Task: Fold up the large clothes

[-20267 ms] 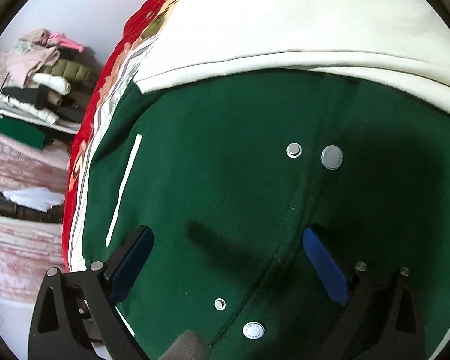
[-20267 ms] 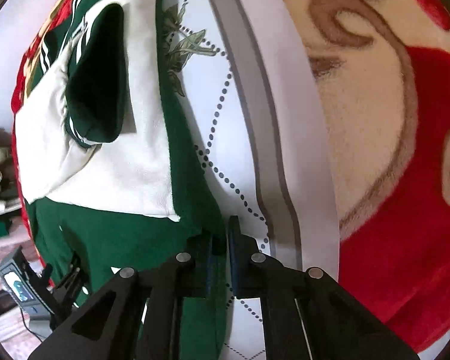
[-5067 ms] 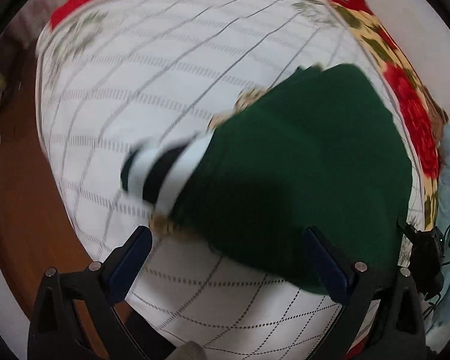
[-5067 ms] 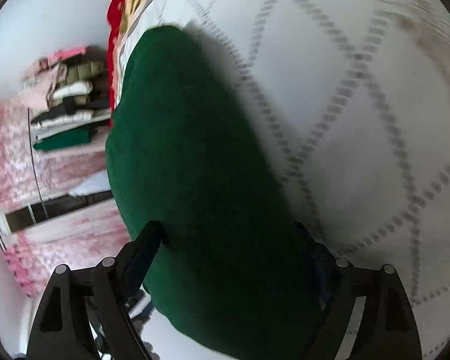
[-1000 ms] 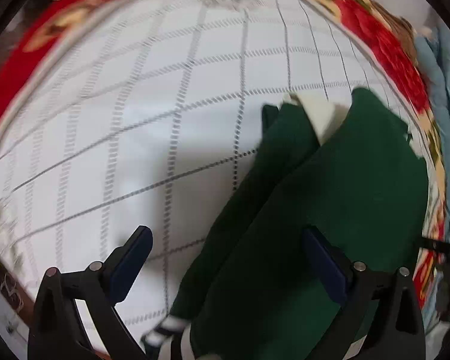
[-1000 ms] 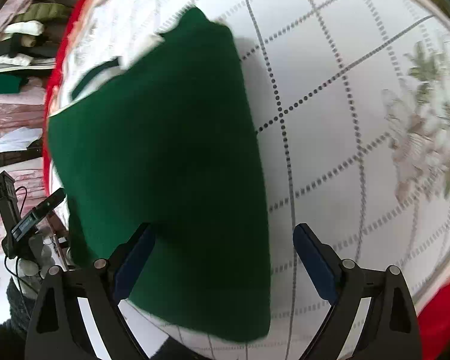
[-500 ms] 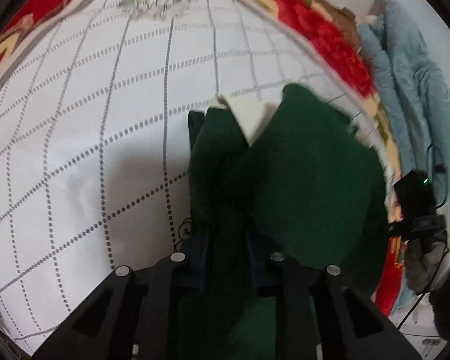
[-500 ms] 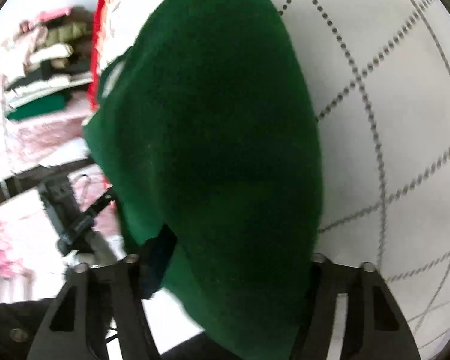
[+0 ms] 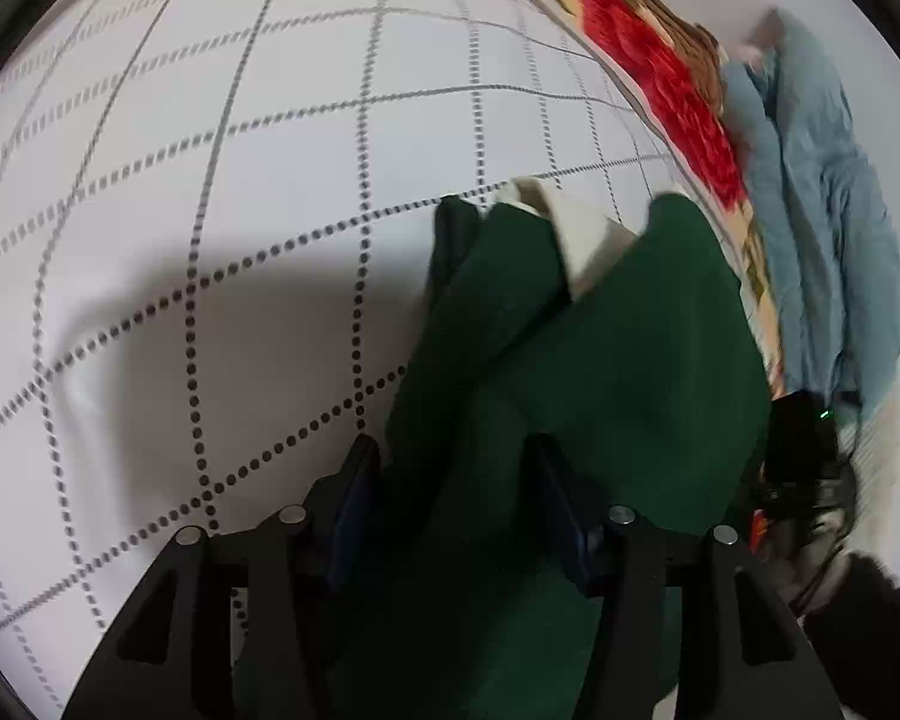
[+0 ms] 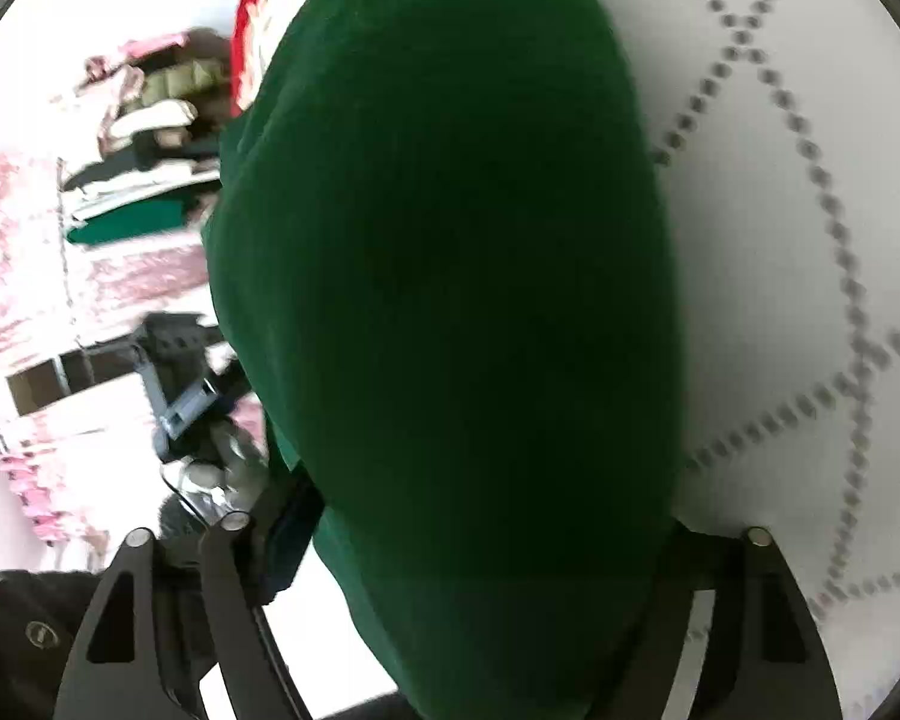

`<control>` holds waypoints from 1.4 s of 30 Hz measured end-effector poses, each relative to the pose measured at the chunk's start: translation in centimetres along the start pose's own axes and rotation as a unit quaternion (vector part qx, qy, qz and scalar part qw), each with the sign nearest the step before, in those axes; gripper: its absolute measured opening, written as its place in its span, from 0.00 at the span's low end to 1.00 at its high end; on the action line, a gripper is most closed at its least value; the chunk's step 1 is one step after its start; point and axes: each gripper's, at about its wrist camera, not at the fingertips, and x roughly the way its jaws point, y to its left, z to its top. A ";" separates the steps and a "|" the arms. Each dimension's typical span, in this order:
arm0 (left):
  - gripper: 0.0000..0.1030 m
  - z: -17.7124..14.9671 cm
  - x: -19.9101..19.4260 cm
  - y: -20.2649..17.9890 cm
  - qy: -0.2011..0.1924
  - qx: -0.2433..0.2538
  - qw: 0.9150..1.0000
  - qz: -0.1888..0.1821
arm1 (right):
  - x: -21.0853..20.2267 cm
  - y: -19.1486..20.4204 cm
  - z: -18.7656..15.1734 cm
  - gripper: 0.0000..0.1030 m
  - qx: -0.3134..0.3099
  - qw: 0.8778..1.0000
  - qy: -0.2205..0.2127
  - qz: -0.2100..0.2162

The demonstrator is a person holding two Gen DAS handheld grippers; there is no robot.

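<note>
The folded dark green jacket (image 9: 600,360) with a cream sleeve patch (image 9: 576,234) lies on the white quilted bed cover (image 9: 210,180). My left gripper (image 9: 459,498) is clamped on a thick fold of it at its near edge. In the right wrist view the same green jacket (image 10: 462,276) fills the middle, bulging between the fingers of my right gripper (image 10: 480,546), whose jaws stand wide around the bundle. The right finger is hidden behind cloth.
A light blue garment (image 9: 822,228) hangs past the red floral blanket edge (image 9: 660,78). A stack of folded clothes (image 10: 150,138) sits on a shelf at the left. The other gripper's handle and a gloved hand (image 10: 204,420) show beside the jacket.
My left gripper closed on the jacket's fold half a second ago and has moved in closer. My right gripper has slid nearer around the bundle, narrowing slightly.
</note>
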 end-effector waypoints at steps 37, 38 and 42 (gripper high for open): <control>0.71 6.5 2.4 -0.3 0.053 0.033 0.998 0.013 | 1.0 3.7 3.2 0.75 0.047 0.999 -0.007 0.023; 0.43 6.6 2.4 -0.4 0.054 0.033 0.998 -0.008 | 1.3 3.8 3.2 0.75 0.047 0.999 -0.008 0.024; 0.26 6.8 2.3 -1.4 0.053 0.051 0.997 -0.013 | 2.0 4.3 3.2 0.66 0.060 0.998 -0.021 0.029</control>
